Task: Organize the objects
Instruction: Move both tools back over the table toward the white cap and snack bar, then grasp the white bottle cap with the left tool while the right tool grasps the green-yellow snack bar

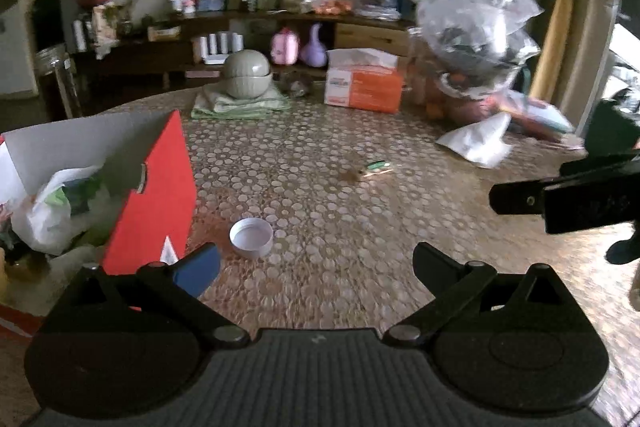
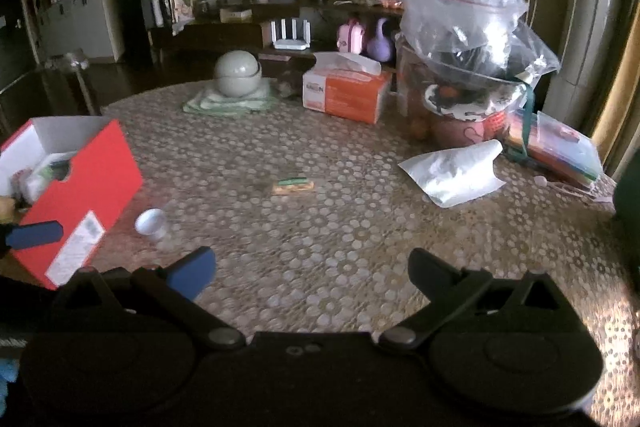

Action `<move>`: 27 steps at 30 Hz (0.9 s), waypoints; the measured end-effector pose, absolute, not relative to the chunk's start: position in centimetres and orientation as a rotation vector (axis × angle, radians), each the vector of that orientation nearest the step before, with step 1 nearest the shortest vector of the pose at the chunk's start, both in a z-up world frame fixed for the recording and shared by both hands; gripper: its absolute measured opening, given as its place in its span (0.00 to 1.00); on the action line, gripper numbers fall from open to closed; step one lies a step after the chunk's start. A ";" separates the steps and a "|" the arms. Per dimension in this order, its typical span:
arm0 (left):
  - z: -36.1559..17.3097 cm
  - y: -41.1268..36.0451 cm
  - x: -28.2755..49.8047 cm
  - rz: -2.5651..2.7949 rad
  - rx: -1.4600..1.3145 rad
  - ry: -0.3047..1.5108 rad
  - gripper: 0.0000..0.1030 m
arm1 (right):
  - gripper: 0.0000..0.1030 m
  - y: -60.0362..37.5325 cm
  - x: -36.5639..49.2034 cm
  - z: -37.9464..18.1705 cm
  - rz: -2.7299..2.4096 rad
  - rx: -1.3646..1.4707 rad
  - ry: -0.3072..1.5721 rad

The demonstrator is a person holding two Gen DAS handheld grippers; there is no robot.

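Note:
A red box stands open at the table's left, with a white bag and other items inside; it also shows in the right wrist view. A white cap lies open side up beside the box, just ahead of my left gripper, which is open and empty. The cap shows in the right wrist view too. A small green and tan packet lies mid-table. A white pouch lies to the right. My right gripper is open and empty above the table.
At the back stand an orange tissue box, a grey-green lidded bowl on a folded green cloth, and a pile of clear plastic bags over jars. Colourful packets lie at the right edge. A shelf with clutter is behind.

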State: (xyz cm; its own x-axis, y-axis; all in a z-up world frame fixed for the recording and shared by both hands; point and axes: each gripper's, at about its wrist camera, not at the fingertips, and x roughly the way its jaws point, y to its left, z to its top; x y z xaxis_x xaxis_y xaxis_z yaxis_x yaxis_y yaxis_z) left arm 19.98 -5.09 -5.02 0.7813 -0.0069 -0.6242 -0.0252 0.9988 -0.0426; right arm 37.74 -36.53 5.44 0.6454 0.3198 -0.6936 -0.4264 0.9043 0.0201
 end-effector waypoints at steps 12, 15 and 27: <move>-10.5 -5.5 26.1 0.310 -0.136 0.685 1.00 | 0.99 -33.8 45.3 1.5 0.469 -0.202 0.821; -11.4 -5.4 27.5 0.339 -0.119 0.700 1.00 | 0.99 -32.6 47.1 0.5 0.469 -0.213 0.830; -13.0 -4.4 29.3 0.353 -0.133 0.715 0.98 | 0.94 -29.1 51.7 -3.7 0.451 -0.236 0.862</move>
State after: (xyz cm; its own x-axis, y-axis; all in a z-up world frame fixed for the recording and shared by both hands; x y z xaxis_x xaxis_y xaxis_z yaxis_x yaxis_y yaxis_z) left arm 29.34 -4.44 -13.01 0.6994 0.2705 -0.6615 -0.3604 0.9328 0.0004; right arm 51.75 -29.13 -3.74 0.5647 0.2859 -0.7742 -0.4733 0.8807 -0.0200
